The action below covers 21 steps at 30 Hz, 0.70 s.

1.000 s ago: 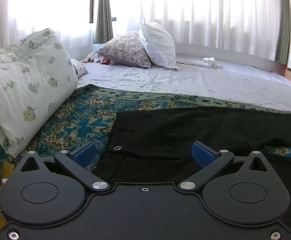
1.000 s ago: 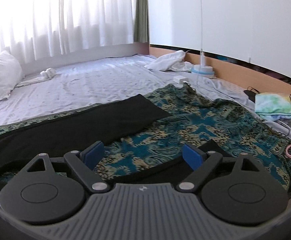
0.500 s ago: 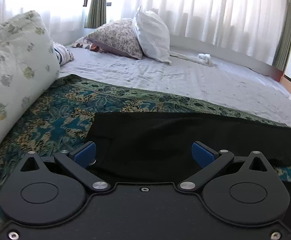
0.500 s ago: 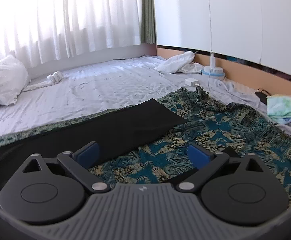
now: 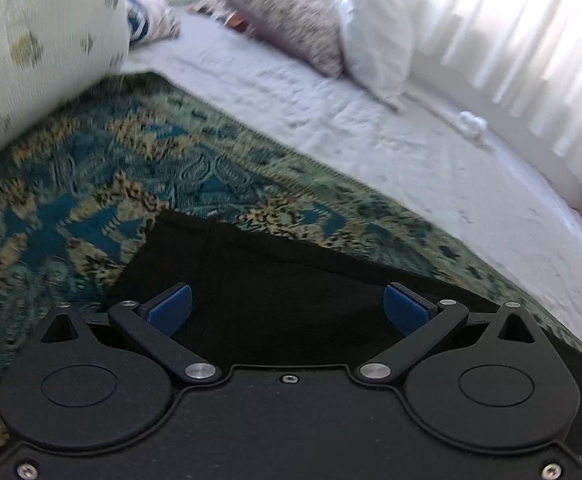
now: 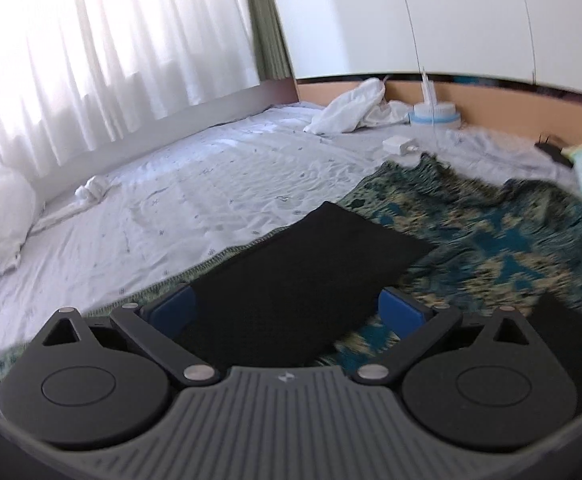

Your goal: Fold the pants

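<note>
Your left gripper (image 5: pixel 287 306) and right gripper (image 6: pixel 285 306) hover spread above black pants (image 6: pixel 307 264); pillows (image 5: pixel 299 20) blur behind.

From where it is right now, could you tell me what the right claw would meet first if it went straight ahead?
Most likely the black pants leg lying between its open blue pads on the patterned blanket; depth is uncertain.

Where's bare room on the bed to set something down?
Free: the white sheet between the black pants and the curtained window. Crowded: pillows at the head; the white charger, the white fan and a crumpled white cloth at the foot.
</note>
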Available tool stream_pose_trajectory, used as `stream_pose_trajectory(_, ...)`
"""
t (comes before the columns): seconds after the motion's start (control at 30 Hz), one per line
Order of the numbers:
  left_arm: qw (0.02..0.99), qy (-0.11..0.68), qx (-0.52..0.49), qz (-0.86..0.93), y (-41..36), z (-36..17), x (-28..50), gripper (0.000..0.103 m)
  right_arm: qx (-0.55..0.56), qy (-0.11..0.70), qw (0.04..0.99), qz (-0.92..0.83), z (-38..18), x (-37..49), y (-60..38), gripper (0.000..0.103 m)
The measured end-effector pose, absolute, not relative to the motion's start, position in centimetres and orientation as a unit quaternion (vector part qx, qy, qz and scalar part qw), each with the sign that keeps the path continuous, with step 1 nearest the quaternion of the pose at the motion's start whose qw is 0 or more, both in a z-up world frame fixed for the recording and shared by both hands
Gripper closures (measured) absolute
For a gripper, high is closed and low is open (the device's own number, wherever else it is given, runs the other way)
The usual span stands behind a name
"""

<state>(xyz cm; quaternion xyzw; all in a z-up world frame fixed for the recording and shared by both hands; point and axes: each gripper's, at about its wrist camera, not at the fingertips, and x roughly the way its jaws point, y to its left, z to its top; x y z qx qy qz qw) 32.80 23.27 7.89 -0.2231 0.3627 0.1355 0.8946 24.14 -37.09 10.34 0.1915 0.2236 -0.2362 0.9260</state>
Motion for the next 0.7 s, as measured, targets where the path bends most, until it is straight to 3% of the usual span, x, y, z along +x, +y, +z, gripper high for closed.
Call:
stream_pose_trajectory(0.23, 0.854, 0.376, -0.246, 0.262, 23.6, 3.2, 38.3, 0.000, 0.206, 0.256, 0.907, -0.264, 6.8, 33.2, -37.2, 0.000)
stream_pose_trajectory(0.7, 0.829, 0.369, -0.141, 0.396, 20.7, 0.4, 43.7, 0.000, 0.136, 0.348, 0.873, -0.313, -0.3, 48.3, -34.1, 0.000)
